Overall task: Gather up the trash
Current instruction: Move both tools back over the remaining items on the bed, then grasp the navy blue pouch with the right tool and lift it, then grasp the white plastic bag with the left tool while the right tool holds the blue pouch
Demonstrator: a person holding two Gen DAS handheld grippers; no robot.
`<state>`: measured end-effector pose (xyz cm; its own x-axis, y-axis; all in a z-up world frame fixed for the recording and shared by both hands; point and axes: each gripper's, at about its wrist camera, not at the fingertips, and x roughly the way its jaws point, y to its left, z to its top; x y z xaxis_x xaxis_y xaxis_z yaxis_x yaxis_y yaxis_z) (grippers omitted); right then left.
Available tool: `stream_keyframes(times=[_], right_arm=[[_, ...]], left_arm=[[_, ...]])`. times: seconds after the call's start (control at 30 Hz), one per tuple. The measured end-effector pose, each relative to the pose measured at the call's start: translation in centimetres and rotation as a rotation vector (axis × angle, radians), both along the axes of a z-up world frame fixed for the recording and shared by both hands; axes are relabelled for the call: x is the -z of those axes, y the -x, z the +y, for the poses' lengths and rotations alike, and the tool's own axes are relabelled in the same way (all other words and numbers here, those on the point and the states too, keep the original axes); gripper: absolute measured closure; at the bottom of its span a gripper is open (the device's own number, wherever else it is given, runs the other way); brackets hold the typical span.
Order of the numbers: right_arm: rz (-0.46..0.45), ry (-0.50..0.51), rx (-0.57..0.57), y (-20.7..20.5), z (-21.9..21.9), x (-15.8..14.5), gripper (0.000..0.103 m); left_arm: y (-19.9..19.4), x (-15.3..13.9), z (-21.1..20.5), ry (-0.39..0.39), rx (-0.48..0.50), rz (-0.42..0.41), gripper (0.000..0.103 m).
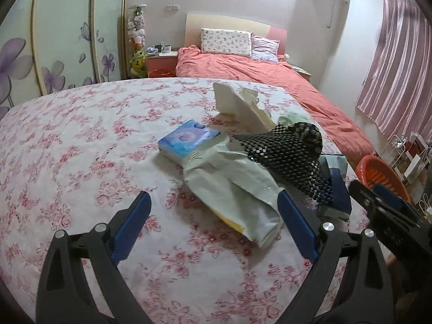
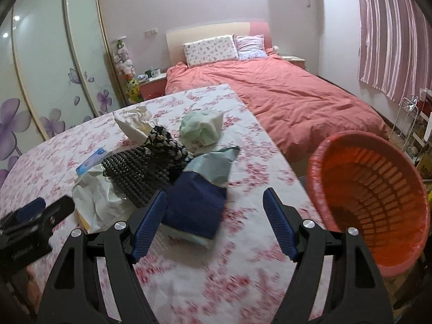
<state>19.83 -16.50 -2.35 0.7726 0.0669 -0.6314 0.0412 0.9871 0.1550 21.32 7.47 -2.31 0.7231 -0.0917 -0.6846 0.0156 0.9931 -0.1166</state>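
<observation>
A heap of trash lies on the floral-cloth table (image 1: 67, 140): a pale plastic bag (image 1: 237, 189), a blue tissue pack (image 1: 186, 137), a black mesh mat (image 1: 291, 156), crumpled white paper (image 1: 237, 102), a dark blue packet (image 2: 194, 208) and a green wad (image 2: 202, 127). My left gripper (image 1: 213, 210) is open just short of the pale bag (image 2: 94, 202). My right gripper (image 2: 214, 210) is open, its left finger beside the dark blue packet. An orange basket (image 2: 378, 194) stands off the table's right edge.
A bed with a coral duvet (image 2: 297, 100) lies beyond the table. A wardrobe with flower doors (image 1: 62, 40) is at the left. Pink curtains (image 2: 391, 27) and a wire rack (image 2: 410, 124) are at the right. A nightstand (image 1: 162, 62) stands by the bed.
</observation>
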Motion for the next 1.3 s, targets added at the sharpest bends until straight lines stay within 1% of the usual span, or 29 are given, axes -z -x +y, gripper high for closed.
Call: stream_keyframes(times=[0.17, 0.3, 0.37, 0.43, 0.47, 0.5, 0.57, 0.73, 0.8, 0.9, 1.03, 1.13, 1.17, 1.27, 1.3], right_arm=[[0.051, -0.015, 0.007, -1.7, 0.7, 0.8, 0.030], [0.100, 0.013, 0.019, -2.5, 1.0, 1.8, 0.030], [0.132, -0.004, 0.019, -2.6, 0.7, 2.2, 0.035], [0.153, -0.024, 0.021, -2.4, 0.2, 2.5, 0.045], [0.156, -0.028, 0.023, -2.3, 0.2, 2.6, 0.048], [0.164, -0.033, 0.027, -2.1, -0.1, 2.7, 0.054], [0.166, -0.034, 0.029, -1.9, -0.4, 2.8, 0.058], [0.167, -0.045, 0.035, -1.0, -1.1, 2.9, 0.082], [0.166, -0.055, 0.042, -0.7, -1.5, 2.9, 0.085], [0.161, -0.065, 0.053, -0.5, -2.2, 3.0, 0.087], [0.156, -0.076, 0.058, -0.1, -2.8, 2.9, 0.087], [0.153, -0.080, 0.055, 0.1, -2.8, 2.9, 0.087], [0.152, -0.081, 0.053, 0.1, -2.7, 3.0, 0.087], [0.152, -0.082, 0.044, 0.3, -2.7, 3.0, 0.087], [0.152, -0.082, 0.042, 0.4, -2.6, 2.9, 0.087]], left_arm=[[-0.1, 0.3, 0.7, 0.014, -0.002, 0.007, 0.010], [-0.2, 0.7, 1.0, 0.024, 0.002, 0.017, 0.010], [-0.2, 0.9, 0.9, 0.027, 0.008, 0.021, 0.010], [-0.2, 1.0, 0.8, 0.027, 0.013, 0.025, 0.010], [-0.4, 1.2, 0.8, 0.028, 0.015, 0.027, 0.010], [-0.5, 1.2, 0.7, 0.030, 0.017, 0.030, 0.010], [-0.6, 1.5, 0.5, 0.037, 0.022, 0.040, 0.010], [-0.9, 1.9, -0.5, 0.039, 0.044, 0.056, 0.010], [-1.0, 2.1, -1.1, 0.037, 0.055, 0.064, 0.010], [-1.3, 2.4, -2.0, 0.038, 0.066, 0.079, 0.010], [-1.6, 2.8, -3.3, 0.026, 0.069, 0.094, 0.010], [-2.1, 3.3, -4.4, -0.030, 0.052, 0.113, 0.010], [-2.2, 3.5, -4.5, -0.037, 0.048, 0.118, 0.010], [-2.3, 3.7, -4.5, -0.035, 0.042, 0.129, 0.011], [-2.2, 3.8, -4.4, -0.031, 0.043, 0.129, 0.014]])
